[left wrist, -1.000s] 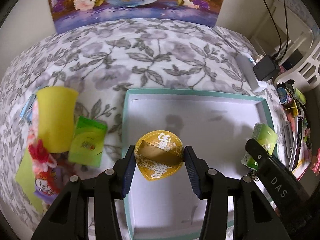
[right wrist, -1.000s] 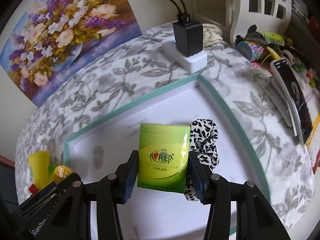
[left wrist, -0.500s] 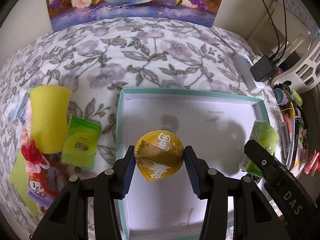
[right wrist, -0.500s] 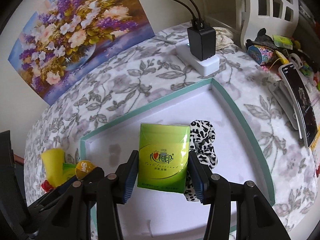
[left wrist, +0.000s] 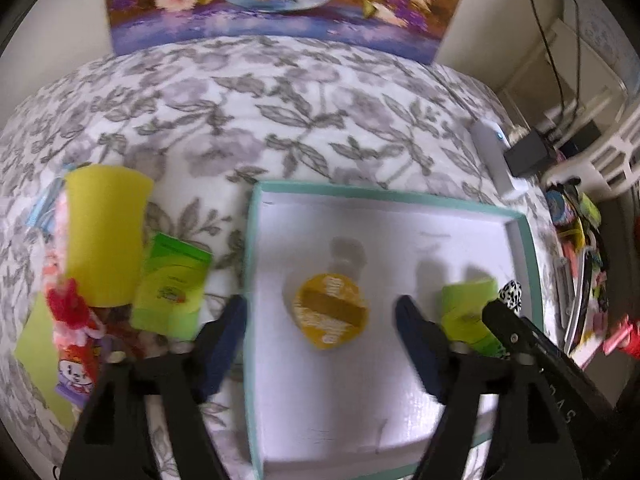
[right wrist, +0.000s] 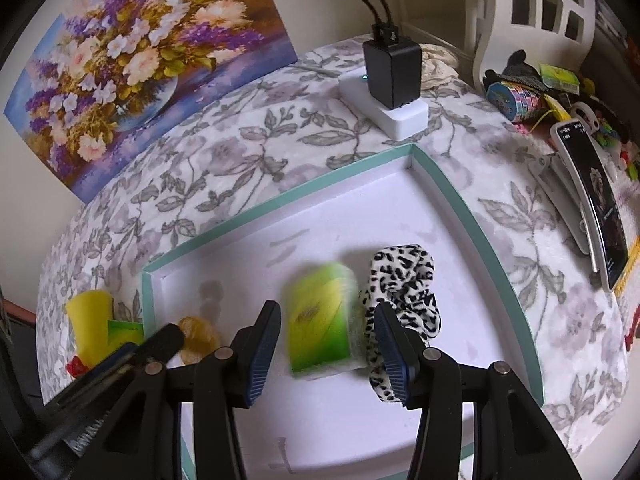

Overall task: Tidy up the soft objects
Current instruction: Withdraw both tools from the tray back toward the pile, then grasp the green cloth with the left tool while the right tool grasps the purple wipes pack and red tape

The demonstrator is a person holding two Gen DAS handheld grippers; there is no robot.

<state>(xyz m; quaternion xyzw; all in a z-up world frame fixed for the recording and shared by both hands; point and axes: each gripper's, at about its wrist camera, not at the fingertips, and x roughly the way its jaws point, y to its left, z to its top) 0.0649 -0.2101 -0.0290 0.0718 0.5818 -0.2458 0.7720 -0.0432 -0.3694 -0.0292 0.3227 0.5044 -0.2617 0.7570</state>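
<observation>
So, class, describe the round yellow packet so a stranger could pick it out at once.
Find the shallow white tray with the teal rim on the flowered cloth. On its floor, toward the left, lies the round yellow packet between the opening fingers of the left gripper. It is the only round, golden thing there; its neighbours are green and spotted.

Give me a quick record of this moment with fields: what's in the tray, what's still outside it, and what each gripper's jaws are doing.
tray: teal-rimmed white tray on the floral cloth
in tray: yellow round packet; green tissue pack; leopard scrunchie
outside tray: second green pack, yellow sponge, red-and-white toy
left gripper: jaws opening, clear of the yellow round packet
right gripper: jaws apart, green tissue pack between them, blurred, seemingly released
</observation>
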